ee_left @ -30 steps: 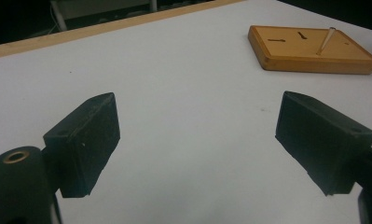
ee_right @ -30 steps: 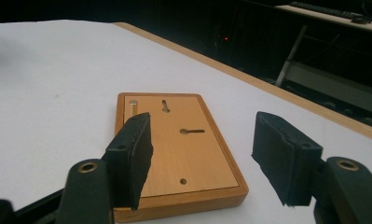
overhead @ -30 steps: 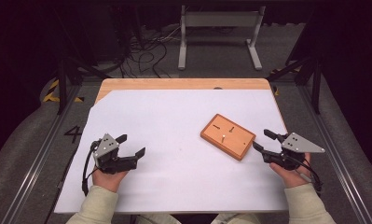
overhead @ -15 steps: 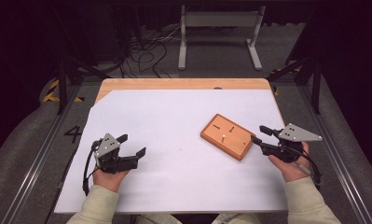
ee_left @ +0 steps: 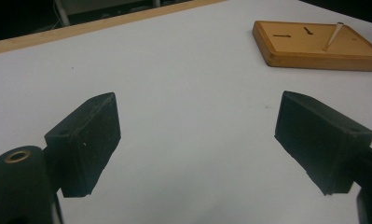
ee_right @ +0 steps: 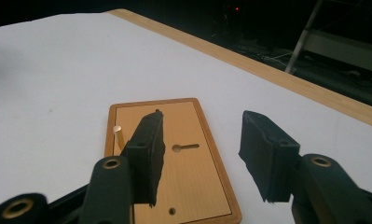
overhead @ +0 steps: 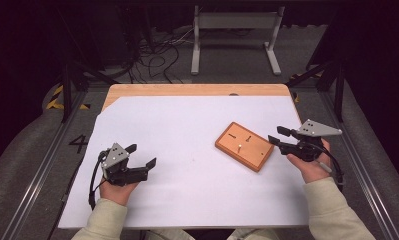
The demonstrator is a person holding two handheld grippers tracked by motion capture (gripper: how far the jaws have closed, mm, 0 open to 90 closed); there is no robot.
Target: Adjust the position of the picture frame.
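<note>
From the high view I see my right hand-held gripper (overhead: pixel 278 137) raised just off the near-right edge of the wooden board (overhead: pixel 244 145), its jaws part-way apart with nothing between them; they have just been closing. The board lies flat on the white surface (overhead: pixel 187 130), a small peg (overhead: pixel 240 146) standing up from it, and the tips of that gripper point at the board's right end without touching it. My left hand-held gripper (overhead: pixel 141 156) rests low on the surface, well apart from the board, which sits far off ahead of its tips, jaws spread wide and empty. In the left gripper view, the two black pads (ee_left: pixel 88 140) stand wide apart over bare white, and the board (ee_left: pixel 314 46) lies beyond the right-hand pad. In the right gripper view, the board (ee_right: pixel 188 158) lies directly under and ahead of the jaws, the peg (ee_right: pixel 118 135) just beside the left pad (ee_right: pixel 148 154), not touched.
</note>
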